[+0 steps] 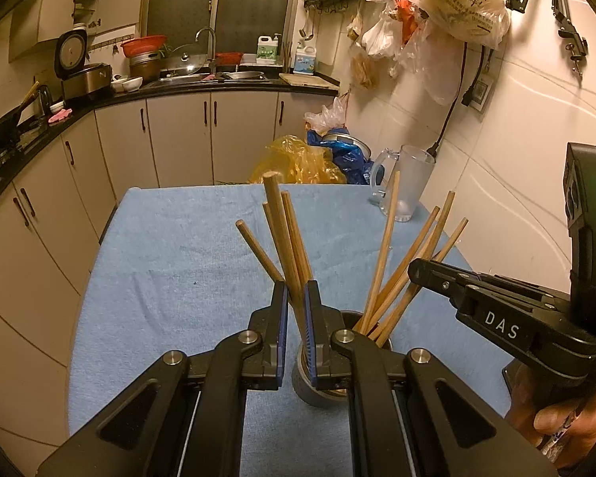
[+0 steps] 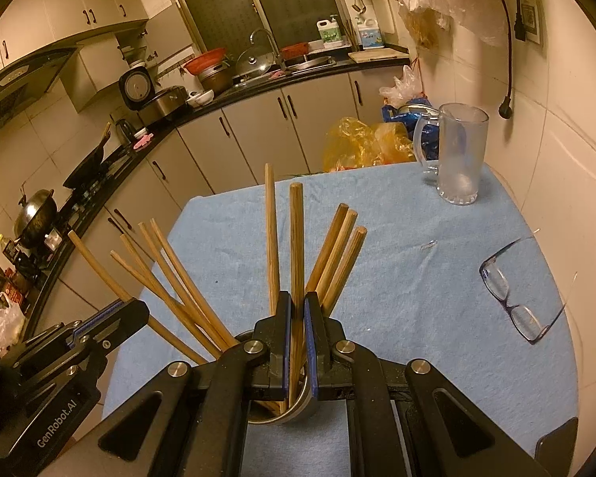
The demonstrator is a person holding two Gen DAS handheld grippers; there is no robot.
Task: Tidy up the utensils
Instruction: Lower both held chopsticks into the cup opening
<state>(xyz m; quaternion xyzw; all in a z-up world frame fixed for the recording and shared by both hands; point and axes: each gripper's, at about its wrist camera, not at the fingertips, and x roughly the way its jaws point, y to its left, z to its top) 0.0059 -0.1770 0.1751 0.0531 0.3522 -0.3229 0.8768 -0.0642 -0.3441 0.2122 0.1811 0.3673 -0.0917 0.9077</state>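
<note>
A metal cup (image 1: 321, 391) (image 2: 298, 407) stands on the blue cloth (image 1: 171, 278) and holds several wooden chopsticks. In the left wrist view my left gripper (image 1: 296, 292) is shut on chopsticks (image 1: 286, 234) that rise from the cup's left side. To the right, my right gripper (image 1: 415, 272) reaches into the other bunch of chopsticks (image 1: 393, 274). The right wrist view shows my right gripper (image 2: 297, 302) shut on one upright chopstick (image 2: 297, 234) just above the cup. My left gripper (image 2: 133, 310) is at the lower left, closed on a slanting chopstick (image 2: 99, 270).
A glass mug (image 1: 407, 183) (image 2: 461, 151) stands at the table's far right corner. Eyeglasses (image 2: 512, 290) lie on the cloth to the right. Plastic bags (image 1: 298, 159) sit beyond the far edge. A hand (image 1: 564, 417) holds the right gripper. Kitchen counters run along the left and back.
</note>
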